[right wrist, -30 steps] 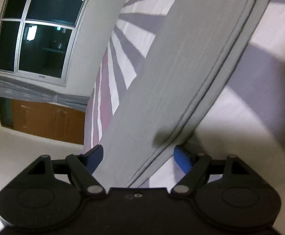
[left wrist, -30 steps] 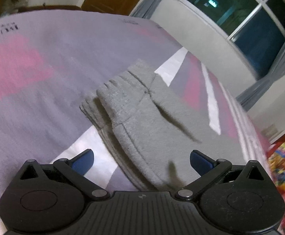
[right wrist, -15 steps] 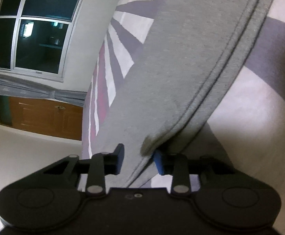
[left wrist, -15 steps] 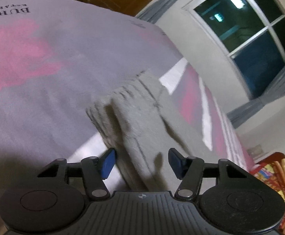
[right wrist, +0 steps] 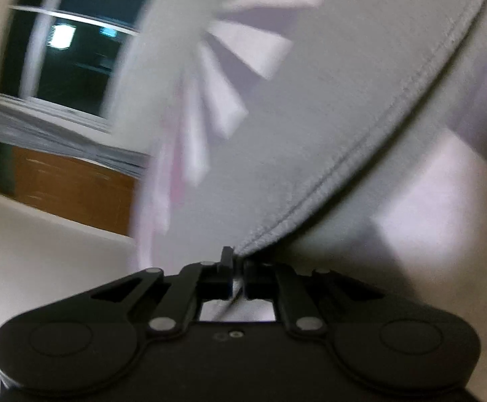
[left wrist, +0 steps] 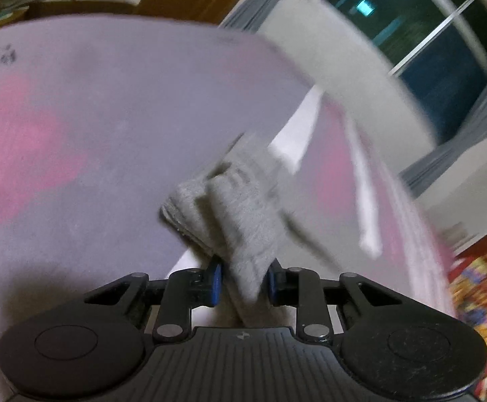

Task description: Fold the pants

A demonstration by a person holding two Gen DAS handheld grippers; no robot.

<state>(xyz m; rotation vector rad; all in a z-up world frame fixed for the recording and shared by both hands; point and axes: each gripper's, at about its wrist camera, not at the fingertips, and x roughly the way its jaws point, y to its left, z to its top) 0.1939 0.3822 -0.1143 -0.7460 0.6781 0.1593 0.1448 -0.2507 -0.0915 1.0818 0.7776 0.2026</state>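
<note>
One pair of grey pants (left wrist: 240,214) lies on a bed (left wrist: 109,117) covered with a lilac, pink and white striped sheet. The pants are the landmark here.

At the ribbed cuffs, the left gripper (left wrist: 243,283) is closing its blue pads on the thick bunched fabric, which sits between them and fills the narrow gap. At another part of the pants (right wrist: 327,127), along a stitched edge, the right gripper (right wrist: 238,278) is pinched fully together with a thin fold of cloth caught between its pads. Both views are motion-blurred.

The step in hand looks like securing two grips before lifting to make a fold. To do it well, let the left pads finish clamping through all layers of cuff before any lift, then raise both ends evenly so the cloth stays taut and the edges line up. The thin pinch on the right could slip if pulled hard.

Counted: one pair of pants, two grippers, one bed. Beyond the pants stand one dark window (left wrist: 427,26) with curtains and one brown wooden door (right wrist: 69,187).
</note>
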